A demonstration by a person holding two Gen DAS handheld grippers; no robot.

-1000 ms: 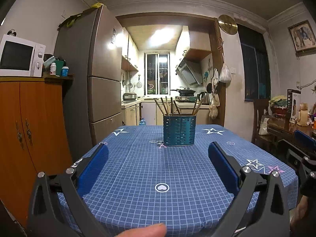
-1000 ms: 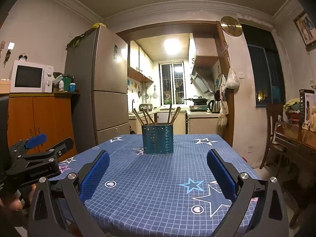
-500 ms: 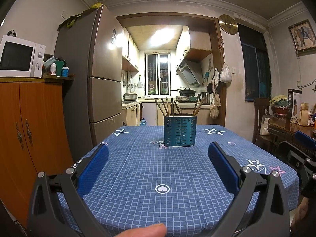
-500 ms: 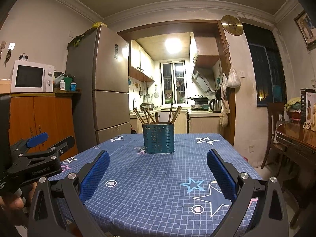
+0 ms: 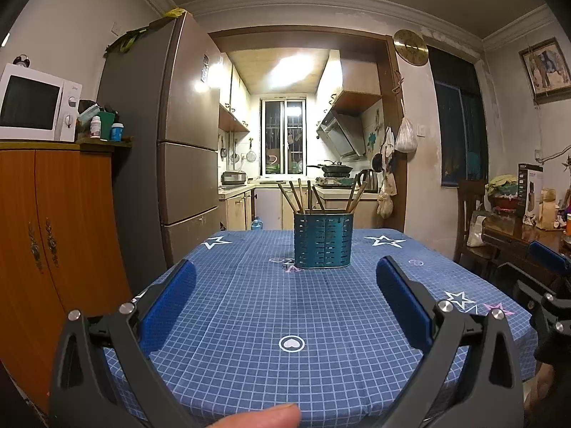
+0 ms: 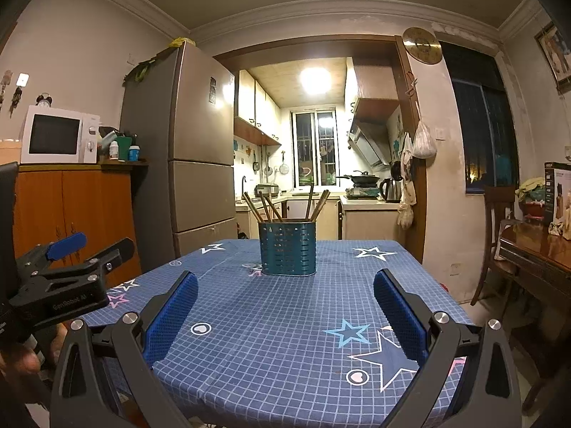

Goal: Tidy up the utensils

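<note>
A teal perforated utensil holder (image 5: 323, 240) (image 6: 287, 248) stands upright at the far middle of the table, with several brown chopsticks (image 5: 299, 196) (image 6: 266, 208) leaning out of it. My left gripper (image 5: 285, 274) hangs open over the near table edge, well short of the holder, nothing between its blue pads. My right gripper (image 6: 285, 285) is open too, empty, a similar distance back. The left gripper also shows at the left edge of the right wrist view, and the right one at the right edge of the left wrist view.
A blue checked tablecloth (image 5: 285, 306) with stars covers the table. A tall fridge (image 5: 178, 164) and an orange cabinet (image 5: 43, 228) with a microwave (image 5: 35, 108) stand to the left. A wooden chair (image 6: 499, 235) and a cluttered side table (image 6: 539, 246) stand to the right.
Both views have shifted only slightly; the holder, the chopsticks and both open grippers stand as before.
</note>
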